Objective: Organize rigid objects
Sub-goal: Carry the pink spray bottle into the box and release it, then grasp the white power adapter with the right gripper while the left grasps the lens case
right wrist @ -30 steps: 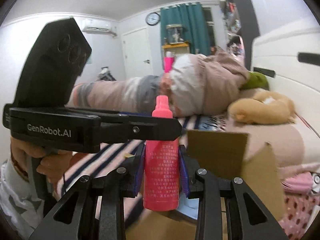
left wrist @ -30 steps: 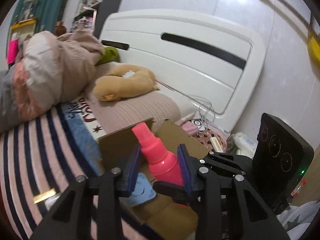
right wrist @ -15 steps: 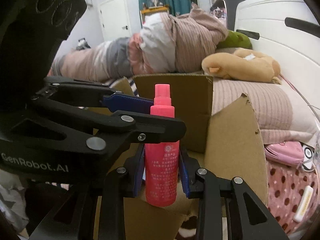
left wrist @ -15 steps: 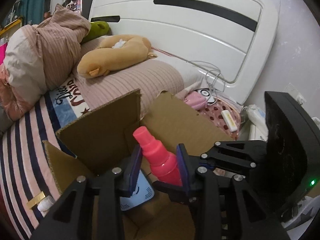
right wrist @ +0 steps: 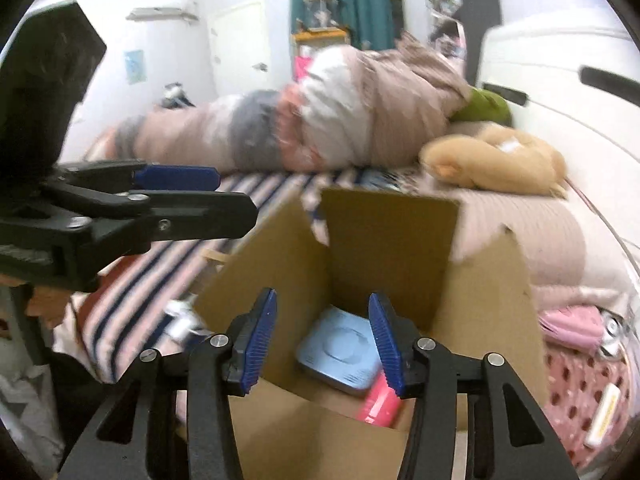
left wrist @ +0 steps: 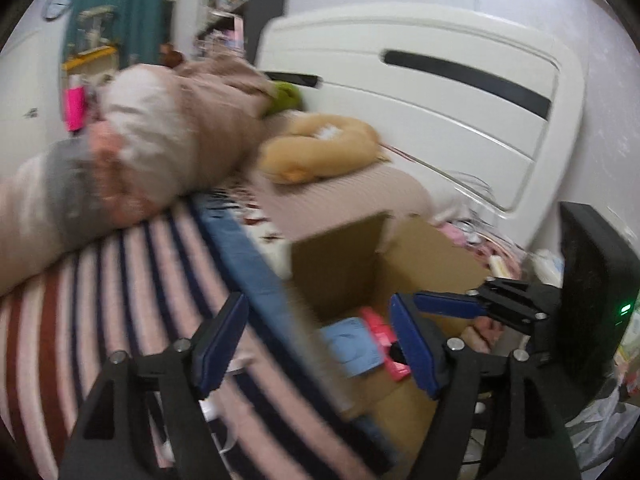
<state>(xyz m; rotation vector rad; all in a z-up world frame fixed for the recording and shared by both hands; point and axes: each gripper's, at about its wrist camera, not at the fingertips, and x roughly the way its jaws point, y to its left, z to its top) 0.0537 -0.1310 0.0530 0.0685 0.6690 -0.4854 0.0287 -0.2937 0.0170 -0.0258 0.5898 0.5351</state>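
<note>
An open cardboard box (right wrist: 400, 240) stands on the bed; it also shows in the left wrist view (left wrist: 344, 264). The pink spray bottle (right wrist: 380, 404) lies inside it beside a light blue flat case (right wrist: 340, 356); the bottle (left wrist: 380, 336) and the case (left wrist: 352, 344) also show in the left wrist view. My right gripper (right wrist: 320, 340) is open and empty just above the box. My left gripper (left wrist: 316, 344) is open and empty over the striped bed to the box's left; it also shows in the right wrist view (right wrist: 180, 196).
A striped bedsheet (left wrist: 120, 280), a rolled quilt (right wrist: 320, 120), a tan plush toy (right wrist: 496, 160) and a white headboard (left wrist: 440, 100) surround the box. Small items lie on a pink dotted cloth (right wrist: 580, 400) at the right.
My right gripper has opened and let go of the pink bottle, which now lies in the box. My left gripper has opened wide and swung left over the bed.
</note>
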